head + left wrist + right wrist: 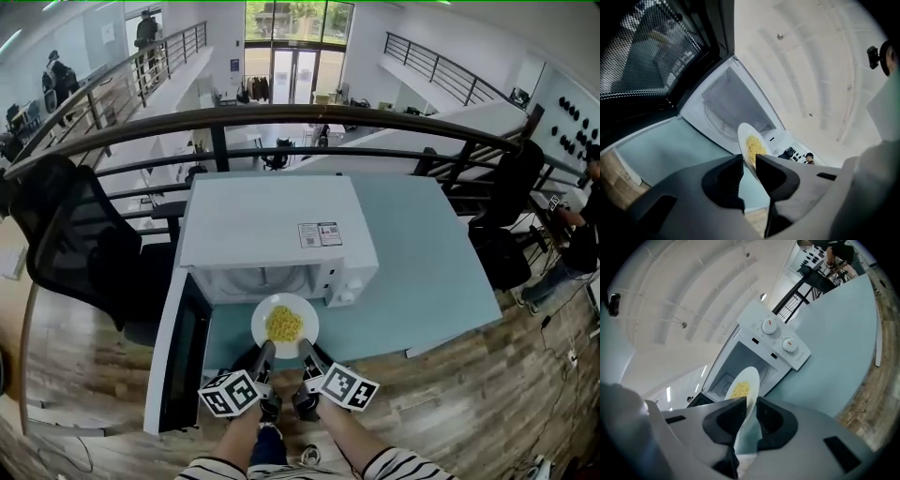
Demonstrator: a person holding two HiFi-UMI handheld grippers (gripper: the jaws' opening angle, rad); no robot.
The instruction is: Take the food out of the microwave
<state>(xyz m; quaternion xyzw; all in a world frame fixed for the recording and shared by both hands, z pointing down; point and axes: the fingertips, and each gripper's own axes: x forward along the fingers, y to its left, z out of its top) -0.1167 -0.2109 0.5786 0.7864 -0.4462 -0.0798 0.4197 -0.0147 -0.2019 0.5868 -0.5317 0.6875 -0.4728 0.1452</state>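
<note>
A: 2 questions: what are you gripping, and where is the food (284,323)?
B: Your left hand-held gripper (265,349) and right hand-held gripper (307,347) each clamp the near rim of the white plate (261,330).
A: And beyond?
B: The food sits on it, just outside the open microwave (272,230), its door (183,366) swung left, over the worktop (431,272).

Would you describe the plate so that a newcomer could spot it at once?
On the pale blue table stands a white microwave, door open. Before its mouth, the left gripper and right gripper hold a round white plate, the only thing bearing yellow food.
</note>
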